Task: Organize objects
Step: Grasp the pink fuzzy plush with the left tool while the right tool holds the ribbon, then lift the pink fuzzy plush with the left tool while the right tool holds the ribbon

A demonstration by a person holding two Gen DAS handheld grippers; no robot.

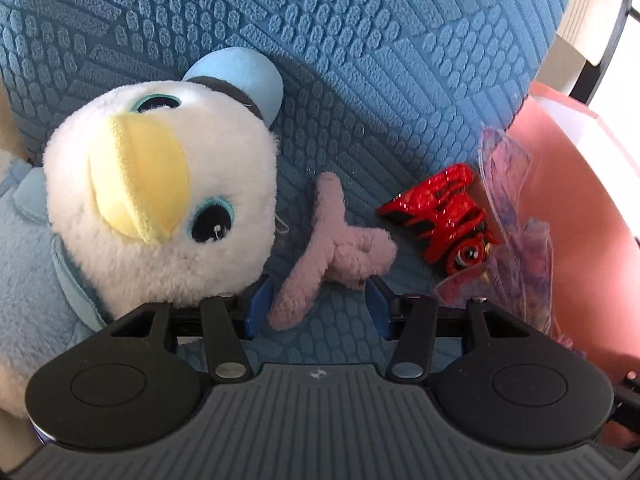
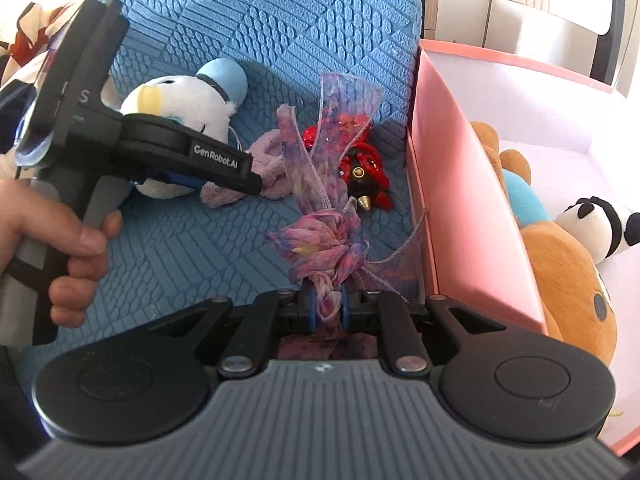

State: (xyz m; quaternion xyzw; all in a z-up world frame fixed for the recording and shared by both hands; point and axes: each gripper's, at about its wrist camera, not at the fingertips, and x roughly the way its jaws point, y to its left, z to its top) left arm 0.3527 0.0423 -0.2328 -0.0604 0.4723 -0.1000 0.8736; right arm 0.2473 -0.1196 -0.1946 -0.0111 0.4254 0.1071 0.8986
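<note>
- The right tool [image 2: 327, 307] is clamped on the purple ribbon [image 2: 320, 236], low on its knot, over the blue cushion [image 2: 168, 256].
- The ribbon's loose tails drape across the red toy [image 2: 362, 168]; pulling away could drag that toy along or let the thin fabric slip free.
- The left tool [image 1: 318, 304] is open, its jaws either side of the pink plush [image 1: 340, 246], not yet squeezing.
- The duck [image 1: 160, 200] sits touching the left finger; closing may pinch its fur.
- The pink box [image 2: 460, 200], just right of the cushion, holds a bear [image 2: 560, 280] and a panda [image 2: 600, 224].
</note>
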